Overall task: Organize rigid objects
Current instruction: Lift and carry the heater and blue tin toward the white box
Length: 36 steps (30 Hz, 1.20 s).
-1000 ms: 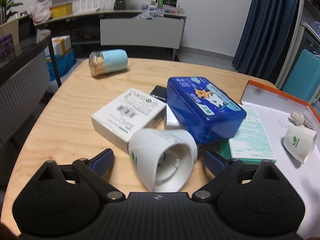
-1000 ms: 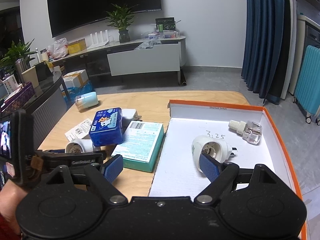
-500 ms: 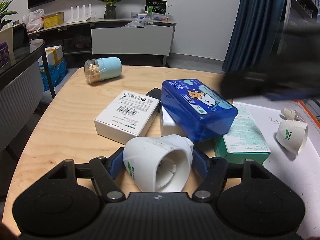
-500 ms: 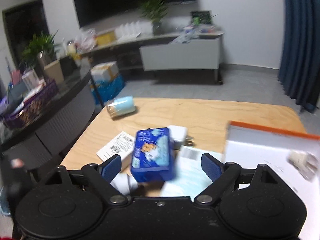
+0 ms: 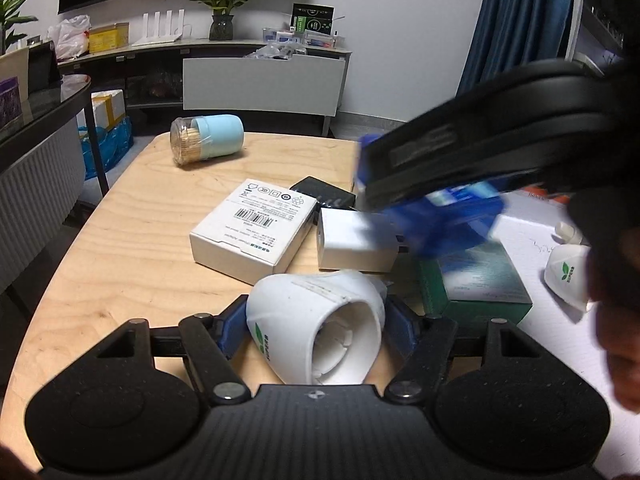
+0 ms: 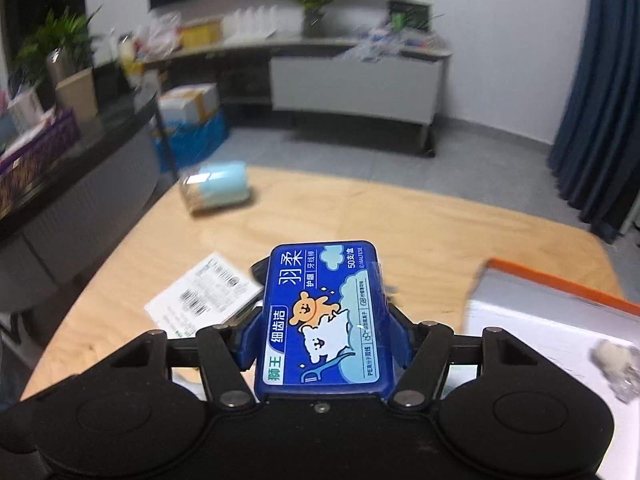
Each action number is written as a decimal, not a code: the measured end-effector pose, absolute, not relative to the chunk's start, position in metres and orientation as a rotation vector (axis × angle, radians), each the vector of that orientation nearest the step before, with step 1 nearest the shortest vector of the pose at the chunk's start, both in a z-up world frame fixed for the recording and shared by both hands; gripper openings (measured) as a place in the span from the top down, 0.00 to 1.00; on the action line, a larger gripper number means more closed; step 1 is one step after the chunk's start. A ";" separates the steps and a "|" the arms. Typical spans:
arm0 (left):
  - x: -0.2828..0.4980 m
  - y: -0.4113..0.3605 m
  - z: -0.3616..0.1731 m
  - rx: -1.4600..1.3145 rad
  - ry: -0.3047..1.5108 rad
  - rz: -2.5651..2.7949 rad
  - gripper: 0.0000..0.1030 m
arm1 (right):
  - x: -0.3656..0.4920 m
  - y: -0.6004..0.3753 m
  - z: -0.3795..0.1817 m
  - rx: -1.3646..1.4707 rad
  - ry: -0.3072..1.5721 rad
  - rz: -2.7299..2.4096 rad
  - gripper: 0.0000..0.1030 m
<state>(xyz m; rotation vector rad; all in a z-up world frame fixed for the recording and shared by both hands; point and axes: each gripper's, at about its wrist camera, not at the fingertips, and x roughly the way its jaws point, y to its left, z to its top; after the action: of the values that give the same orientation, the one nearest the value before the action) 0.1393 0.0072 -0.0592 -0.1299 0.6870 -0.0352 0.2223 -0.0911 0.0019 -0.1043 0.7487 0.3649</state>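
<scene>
Tabletop (image 5: 132,272): orange-rimmed tray (image 6: 560,312) at right holds one white plug-in unit (image 5: 566,276). Green box (image 5: 480,284), white carton (image 5: 252,226), white adapter (image 5: 352,240) and toothpick jar (image 5: 208,138) remain unsorted. Right tongs (image 6: 324,344) clamped on blue floss case (image 6: 324,320), raised. Left tongs (image 5: 316,324) clamped on white cone-shaped unit (image 5: 316,328), near edge.

Left gripper (image 5: 316,320): its jaws, wide apart a second ago, have closed against both sides of the white cone-shaped plug-in (image 5: 316,328). Right gripper (image 6: 322,340): formerly spread over the white tray (image 6: 560,320), it has swung toward 9 o'clock and clamped the blue floss box (image 6: 322,316), which has left the pile, uncovering the white charger (image 5: 356,240) and the green box (image 5: 476,284).
</scene>
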 end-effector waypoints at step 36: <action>0.092 -0.007 0.008 -0.140 0.560 -0.040 0.31 | 0.089 -0.193 0.041 0.028 0.616 0.249 0.28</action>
<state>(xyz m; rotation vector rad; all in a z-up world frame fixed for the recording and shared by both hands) 0.0923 -0.0068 0.0081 -0.1398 0.5597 -0.0395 0.0891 -0.1927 0.0406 0.0278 0.6161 0.2493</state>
